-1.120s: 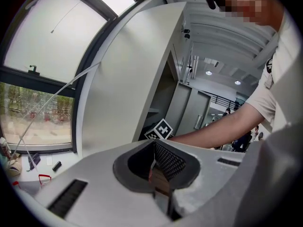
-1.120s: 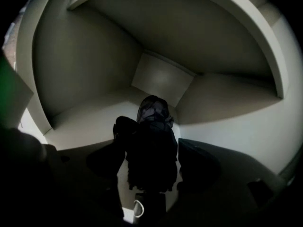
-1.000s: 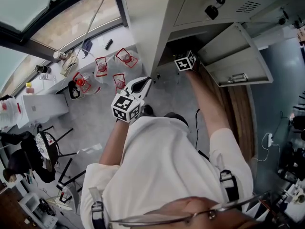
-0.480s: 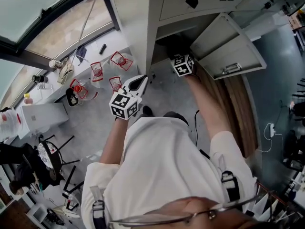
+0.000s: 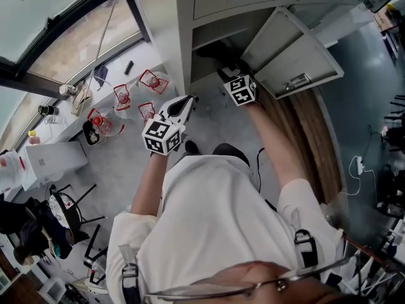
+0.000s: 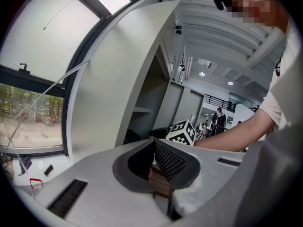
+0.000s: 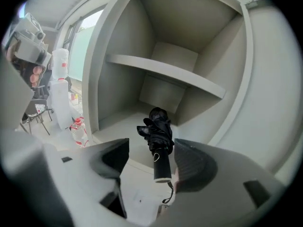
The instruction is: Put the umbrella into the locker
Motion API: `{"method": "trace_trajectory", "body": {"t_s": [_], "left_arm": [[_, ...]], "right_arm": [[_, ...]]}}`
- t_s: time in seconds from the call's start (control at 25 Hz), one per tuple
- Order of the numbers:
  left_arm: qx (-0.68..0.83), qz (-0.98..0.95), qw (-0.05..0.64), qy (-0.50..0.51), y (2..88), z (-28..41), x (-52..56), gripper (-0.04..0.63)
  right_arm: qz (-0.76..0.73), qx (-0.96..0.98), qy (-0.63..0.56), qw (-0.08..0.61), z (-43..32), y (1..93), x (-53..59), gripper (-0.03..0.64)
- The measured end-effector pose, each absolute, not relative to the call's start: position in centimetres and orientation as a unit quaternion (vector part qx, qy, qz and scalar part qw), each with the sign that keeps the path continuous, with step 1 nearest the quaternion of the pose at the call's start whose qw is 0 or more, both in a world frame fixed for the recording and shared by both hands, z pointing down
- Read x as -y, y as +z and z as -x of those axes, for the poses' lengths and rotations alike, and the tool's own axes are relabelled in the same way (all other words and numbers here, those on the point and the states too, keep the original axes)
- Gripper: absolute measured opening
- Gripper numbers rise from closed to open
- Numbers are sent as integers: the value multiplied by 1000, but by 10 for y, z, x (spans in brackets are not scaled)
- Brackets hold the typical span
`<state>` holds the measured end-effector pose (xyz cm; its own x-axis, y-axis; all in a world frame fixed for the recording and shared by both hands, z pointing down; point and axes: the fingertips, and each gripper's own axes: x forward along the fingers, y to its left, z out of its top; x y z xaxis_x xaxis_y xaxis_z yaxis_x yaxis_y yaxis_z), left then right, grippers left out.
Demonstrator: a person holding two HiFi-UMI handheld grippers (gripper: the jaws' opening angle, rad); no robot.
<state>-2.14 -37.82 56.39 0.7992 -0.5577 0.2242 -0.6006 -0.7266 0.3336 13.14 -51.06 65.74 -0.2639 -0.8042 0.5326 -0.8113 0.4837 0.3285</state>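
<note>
umbrella (image 5: 214, 49) dim in shadowed locker (image 5: 161, 18)

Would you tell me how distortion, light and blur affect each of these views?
Head view: fisheye bends the locker edges, daylight even, all sharp. Left gripper view: window washed out, corners black, a mosaic patch at top. Right gripper view: shelf bowed by the lens, umbrella sharp, near fingers soft.

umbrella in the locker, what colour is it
The umbrella is black, clearest in the right gripper view.
</note>
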Motion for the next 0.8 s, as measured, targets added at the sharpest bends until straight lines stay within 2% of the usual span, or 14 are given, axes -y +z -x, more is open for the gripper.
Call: {"method": "trace_trajectory", "body": {"t_s": [0.36, 0.8], "left_arm": [[338, -919, 194, 55, 562, -7, 368, 5], [416, -885, 203, 49, 558, -32, 329, 5]], "right_arm": [[-504, 813, 16, 293, -148, 634, 478, 238], [-465, 824, 60, 318, -167, 686, 471, 194]]}}
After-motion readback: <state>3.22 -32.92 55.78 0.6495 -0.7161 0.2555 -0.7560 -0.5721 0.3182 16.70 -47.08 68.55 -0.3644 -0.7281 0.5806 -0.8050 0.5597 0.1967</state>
